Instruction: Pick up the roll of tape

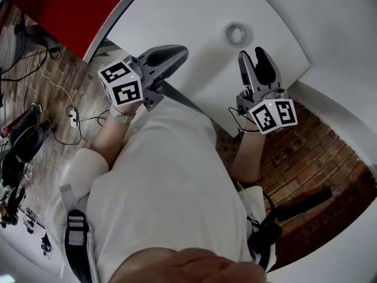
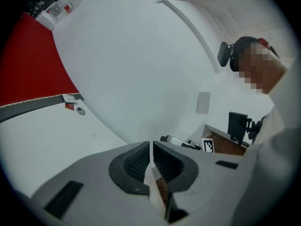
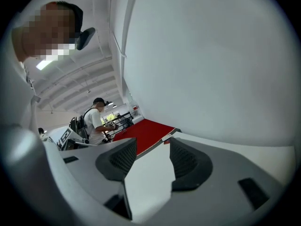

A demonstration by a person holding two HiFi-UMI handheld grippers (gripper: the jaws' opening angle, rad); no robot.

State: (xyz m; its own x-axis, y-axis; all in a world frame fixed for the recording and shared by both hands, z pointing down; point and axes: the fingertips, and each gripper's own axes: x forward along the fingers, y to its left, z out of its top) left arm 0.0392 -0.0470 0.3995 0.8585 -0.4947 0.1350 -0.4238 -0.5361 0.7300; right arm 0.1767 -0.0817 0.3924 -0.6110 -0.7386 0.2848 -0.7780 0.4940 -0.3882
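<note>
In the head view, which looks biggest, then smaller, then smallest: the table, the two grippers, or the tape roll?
1. table, largest.
2. left gripper and right gripper: these look about alike, so not ranked.
3. roll of tape, smallest.

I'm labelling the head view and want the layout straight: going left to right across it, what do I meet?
Black gear and cables → left gripper → roll of tape → right gripper → black bar.
</note>
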